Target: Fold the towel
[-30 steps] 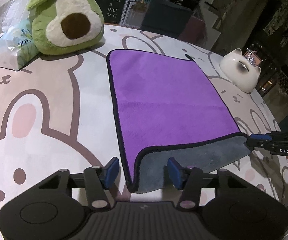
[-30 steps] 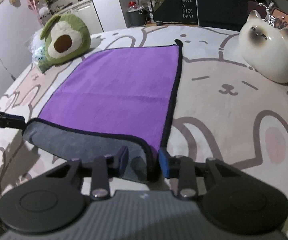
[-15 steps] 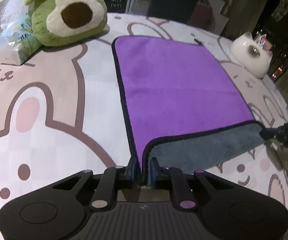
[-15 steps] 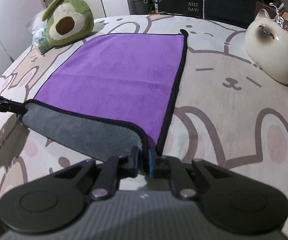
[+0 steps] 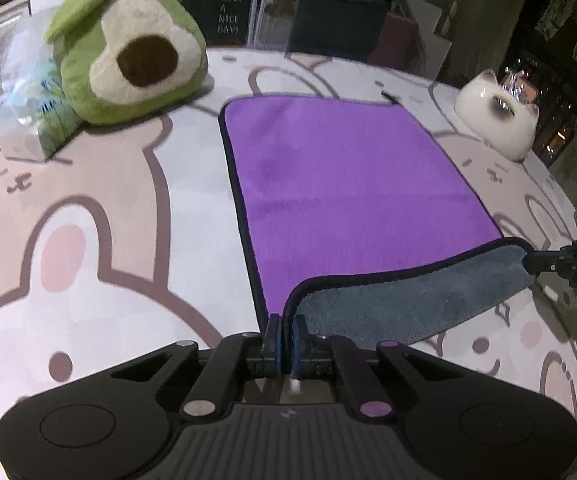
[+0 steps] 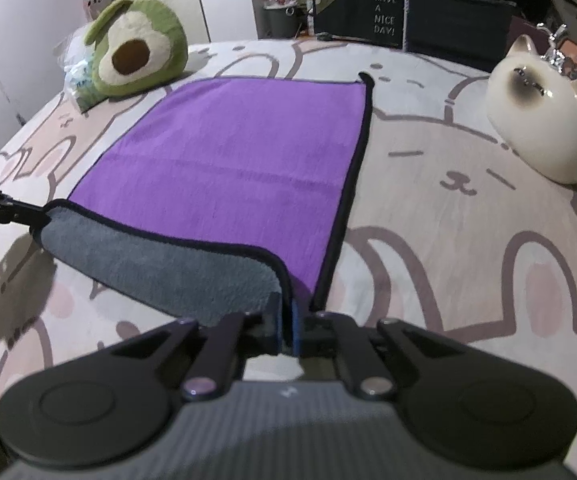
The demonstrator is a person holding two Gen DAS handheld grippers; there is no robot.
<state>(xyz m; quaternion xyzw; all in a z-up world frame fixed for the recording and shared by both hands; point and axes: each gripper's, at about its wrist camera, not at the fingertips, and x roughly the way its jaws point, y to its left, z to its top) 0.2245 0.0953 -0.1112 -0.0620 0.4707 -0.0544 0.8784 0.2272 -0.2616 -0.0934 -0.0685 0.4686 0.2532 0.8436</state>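
Now | left gripper point(image 5: 284, 330), right gripper point(image 6: 287, 322): each clenched on plush towel point(image 5: 340, 188) corner | grey underside upturned

Left gripper point(image 5: 285, 334) is pinched tight on the near corner of the purple towel point(image 5: 340, 184), grey underside curling up along the lifted edge. Right gripper point(image 5: 544, 264) grips the other near corner. Avocado plush point(image 5: 128, 56) sits far left, cat figurine point(image 5: 496, 120) far right.

left gripper point(image 5: 284, 334): jaws pinched together, low | right gripper point(image 6: 287, 330): jaws pinched together, low
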